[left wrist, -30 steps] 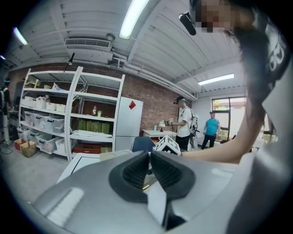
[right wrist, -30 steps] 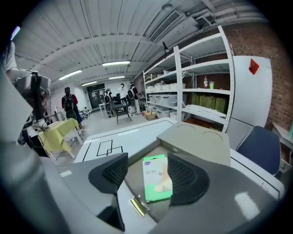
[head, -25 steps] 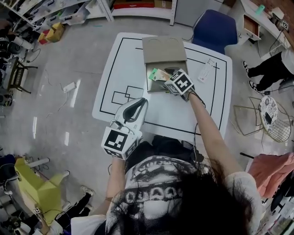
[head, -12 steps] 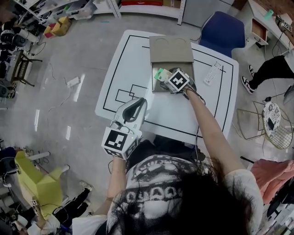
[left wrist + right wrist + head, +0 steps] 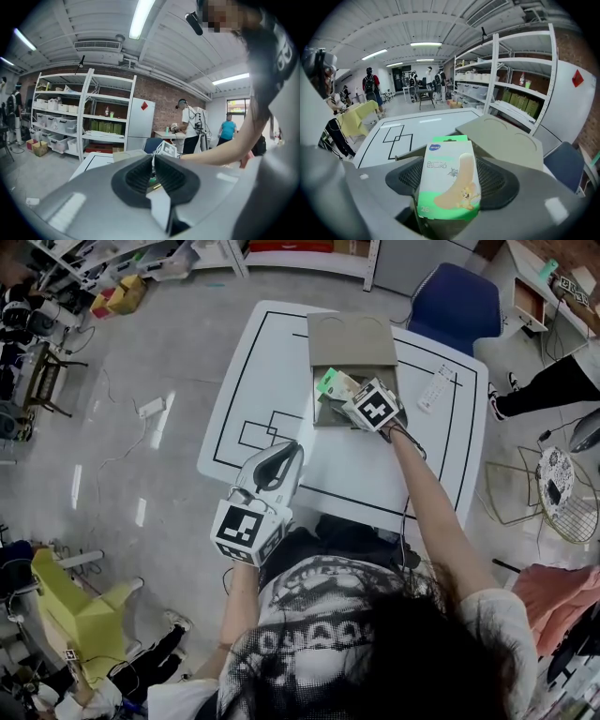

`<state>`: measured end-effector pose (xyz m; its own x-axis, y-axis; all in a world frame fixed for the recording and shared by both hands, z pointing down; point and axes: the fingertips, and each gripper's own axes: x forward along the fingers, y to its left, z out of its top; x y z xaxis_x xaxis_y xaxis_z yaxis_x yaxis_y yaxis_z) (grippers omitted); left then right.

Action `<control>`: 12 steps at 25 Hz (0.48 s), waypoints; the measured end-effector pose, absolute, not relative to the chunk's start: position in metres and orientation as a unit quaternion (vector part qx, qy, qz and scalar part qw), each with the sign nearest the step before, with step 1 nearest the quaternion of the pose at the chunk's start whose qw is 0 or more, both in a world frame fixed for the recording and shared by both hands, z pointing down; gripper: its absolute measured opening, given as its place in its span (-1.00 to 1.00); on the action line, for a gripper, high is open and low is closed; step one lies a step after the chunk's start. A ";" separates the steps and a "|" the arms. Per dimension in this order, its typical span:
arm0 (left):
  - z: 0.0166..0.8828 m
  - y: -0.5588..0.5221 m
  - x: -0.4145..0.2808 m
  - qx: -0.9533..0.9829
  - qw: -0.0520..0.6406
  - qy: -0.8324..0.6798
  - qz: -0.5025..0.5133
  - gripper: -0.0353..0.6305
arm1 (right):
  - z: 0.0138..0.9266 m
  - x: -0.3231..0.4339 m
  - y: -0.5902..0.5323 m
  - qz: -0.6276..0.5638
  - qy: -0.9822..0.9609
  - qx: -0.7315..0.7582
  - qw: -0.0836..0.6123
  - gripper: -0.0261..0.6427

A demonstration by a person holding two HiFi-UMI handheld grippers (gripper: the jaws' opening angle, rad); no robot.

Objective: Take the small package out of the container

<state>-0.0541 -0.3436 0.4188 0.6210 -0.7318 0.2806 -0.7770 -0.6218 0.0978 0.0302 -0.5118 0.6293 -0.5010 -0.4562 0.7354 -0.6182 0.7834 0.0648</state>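
The small package [image 5: 449,178], a green and white plaster box, stands between the pads of my right gripper [image 5: 453,174], which is shut on its sides. In the head view the package [image 5: 334,382] tilts up over the open cardboard container [image 5: 323,414], whose lid [image 5: 350,341] lies flipped back on the table. The right gripper [image 5: 349,397] reaches into the container from the near right. My left gripper [image 5: 289,452] hangs over the table's near edge, away from the container, with its jaws shut and nothing in them [image 5: 153,174].
The white table [image 5: 272,362] carries black taped outlines and a white remote-like item [image 5: 434,387] at the right. A blue chair [image 5: 457,304] stands behind the table. A person's legs [image 5: 548,381] are at the far right. Shelving lines the back wall.
The package has risen and tipped up out of the container in the right gripper. The right gripper shifted slightly towards me. The left gripper has stayed where it was.
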 end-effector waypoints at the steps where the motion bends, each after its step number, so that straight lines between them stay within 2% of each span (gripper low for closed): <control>1: 0.419 -0.342 -0.055 0.895 0.105 -0.421 0.107 -0.89 | 0.620 0.030 -0.511 0.100 -0.863 0.318 0.379 0.16; 12: 0.409 -0.321 -0.065 0.901 0.102 -0.410 0.099 -0.89 | 0.523 0.024 -0.459 0.086 -0.887 0.366 0.268 0.17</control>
